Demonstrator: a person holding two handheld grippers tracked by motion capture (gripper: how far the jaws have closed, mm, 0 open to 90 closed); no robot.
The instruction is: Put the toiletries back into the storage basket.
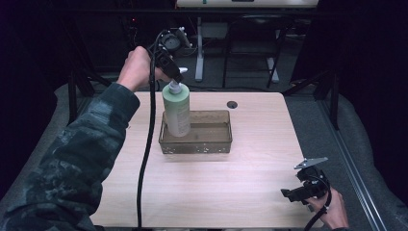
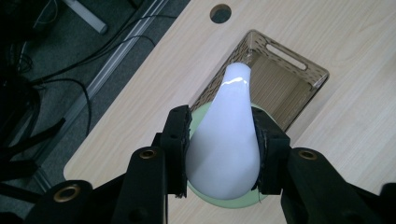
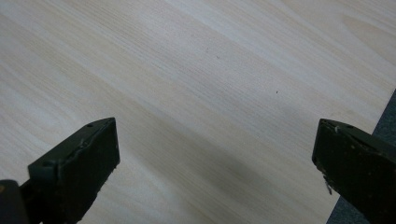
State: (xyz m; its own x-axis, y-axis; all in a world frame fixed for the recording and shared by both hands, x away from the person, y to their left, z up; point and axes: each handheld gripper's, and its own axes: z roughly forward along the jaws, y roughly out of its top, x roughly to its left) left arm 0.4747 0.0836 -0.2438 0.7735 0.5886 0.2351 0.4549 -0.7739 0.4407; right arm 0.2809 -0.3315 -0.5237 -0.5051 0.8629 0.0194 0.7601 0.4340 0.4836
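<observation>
A pale green pump bottle [image 1: 176, 110] stands upright at the left end of a brown see-through basket [image 1: 211, 144] in the middle of the table. My left gripper [image 1: 176, 76] comes down from above and is shut on the bottle's white pump head [image 2: 226, 140], one jaw on each side of it. The green bottle shoulder [image 2: 198, 112] peeks out under the pump. My right gripper [image 1: 293, 193] rests low at the table's front right corner, held by a hand, jaws wide apart with nothing between them; its view [image 3: 215, 158] looks down on bare wood.
The light wooden table [image 1: 250, 187] has a round cable hole [image 1: 232, 104] behind the basket. The basket's right part holds nothing. Desk legs and cables stand on the dark floor beyond the far edge. A black cable [image 1: 144, 163] hangs from the left gripper across the table's left side.
</observation>
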